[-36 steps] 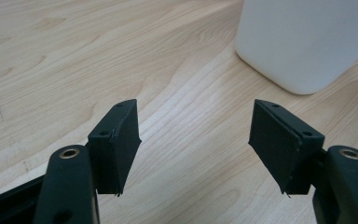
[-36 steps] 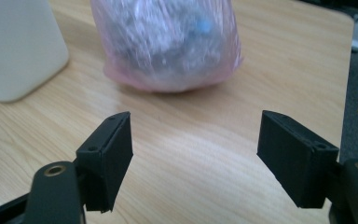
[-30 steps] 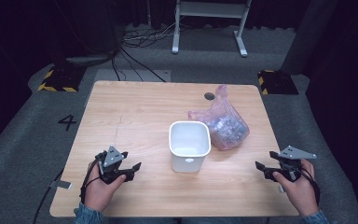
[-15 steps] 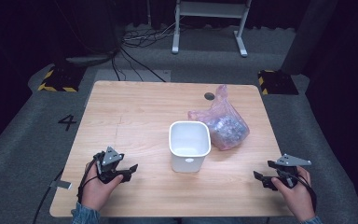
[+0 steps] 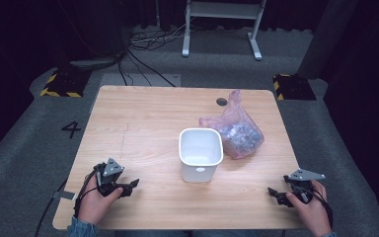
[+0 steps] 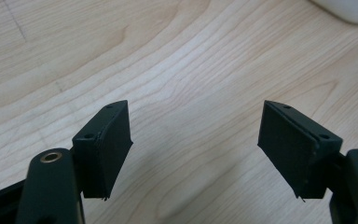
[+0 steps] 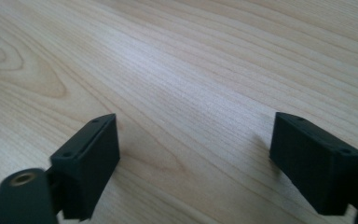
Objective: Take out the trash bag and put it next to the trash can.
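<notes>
A white square tub (image 5: 201, 153) stands upright at the middle of the wooden table (image 5: 143, 123). Touching its far right side lies a pink plastic bag (image 5: 237, 129) with dark contents. My left gripper (image 5: 132, 186) rests near the table's front left, pointing right toward the tub; its jaws have just been opening and stand wide with only bare wood between them (image 6: 196, 135). A corner of the tub (image 6: 349, 10) shows at the top right of the left gripper view. My right gripper (image 5: 272, 193) sits low at the front right edge, pointing left. Its jaws have also been opening, with nothing between them (image 7: 196, 154).
A small dark hole (image 5: 221, 101) marks the table's far right. The floor around is grey carpet, with a "4" marking (image 5: 71, 129) at the left, cables (image 5: 138, 54) and a white stand's legs (image 5: 222, 29) behind the table.
My right hand has sunk toward the table's front edge. Both grippers' jaws stand a little wider. The left hand has stayed in place.
</notes>
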Demonstrator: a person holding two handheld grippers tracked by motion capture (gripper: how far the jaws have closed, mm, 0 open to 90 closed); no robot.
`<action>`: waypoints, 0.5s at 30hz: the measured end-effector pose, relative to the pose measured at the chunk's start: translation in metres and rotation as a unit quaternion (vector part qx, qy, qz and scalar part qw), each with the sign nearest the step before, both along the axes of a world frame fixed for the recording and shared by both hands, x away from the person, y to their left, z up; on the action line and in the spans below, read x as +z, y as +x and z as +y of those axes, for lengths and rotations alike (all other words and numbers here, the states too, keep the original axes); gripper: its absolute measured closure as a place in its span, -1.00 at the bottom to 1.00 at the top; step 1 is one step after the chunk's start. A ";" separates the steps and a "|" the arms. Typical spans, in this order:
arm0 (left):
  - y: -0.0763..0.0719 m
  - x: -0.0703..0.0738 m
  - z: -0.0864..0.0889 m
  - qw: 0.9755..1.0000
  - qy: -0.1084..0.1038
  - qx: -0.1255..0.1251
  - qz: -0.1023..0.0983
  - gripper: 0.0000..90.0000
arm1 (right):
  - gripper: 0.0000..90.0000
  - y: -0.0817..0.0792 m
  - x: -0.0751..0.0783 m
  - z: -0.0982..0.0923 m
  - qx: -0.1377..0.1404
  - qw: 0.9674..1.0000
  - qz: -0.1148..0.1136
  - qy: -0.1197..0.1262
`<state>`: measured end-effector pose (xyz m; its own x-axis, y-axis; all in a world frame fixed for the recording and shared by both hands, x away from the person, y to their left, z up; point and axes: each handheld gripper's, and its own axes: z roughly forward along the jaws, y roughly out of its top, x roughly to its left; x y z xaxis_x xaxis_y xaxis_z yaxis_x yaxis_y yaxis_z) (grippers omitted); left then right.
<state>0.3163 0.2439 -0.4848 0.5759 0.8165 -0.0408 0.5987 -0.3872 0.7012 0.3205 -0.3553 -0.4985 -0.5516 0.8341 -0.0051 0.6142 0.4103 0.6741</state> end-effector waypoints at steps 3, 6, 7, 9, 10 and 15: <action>0.001 -0.004 0.006 1.000 0.012 0.003 0.008 -0.47 | -0.70 0.001 -0.002 -0.002 0.002 1.000 -0.007 0.005; 0.002 -0.011 0.012 0.999 0.041 0.004 0.015 -0.53 | -0.81 0.003 -0.006 -0.004 0.000 1.000 -0.023 0.017; 0.003 -0.015 0.014 0.999 0.029 0.005 0.012 -0.62 | -0.81 0.003 -0.006 -0.005 0.004 1.000 -0.022 0.017; 0.005 -0.021 0.018 1.000 0.012 -0.002 -0.007 -0.77 | -0.81 0.003 -0.006 -0.005 0.005 1.000 -0.022 0.017; 0.005 -0.021 0.019 1.000 0.009 0.001 -0.007 -0.81 | -0.81 0.003 -0.007 -0.005 0.005 1.000 -0.023 0.017; 0.005 -0.021 0.018 1.000 0.008 0.003 -0.006 -0.81 | -0.82 0.003 -0.007 -0.005 0.006 1.000 -0.023 0.017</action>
<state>0.3209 0.2622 -0.5060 0.5714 0.8204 -0.0206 0.5931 -0.3955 0.7013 0.3238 -0.3608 -0.5051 -0.5622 0.8270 -0.0017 0.5778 0.3941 0.7147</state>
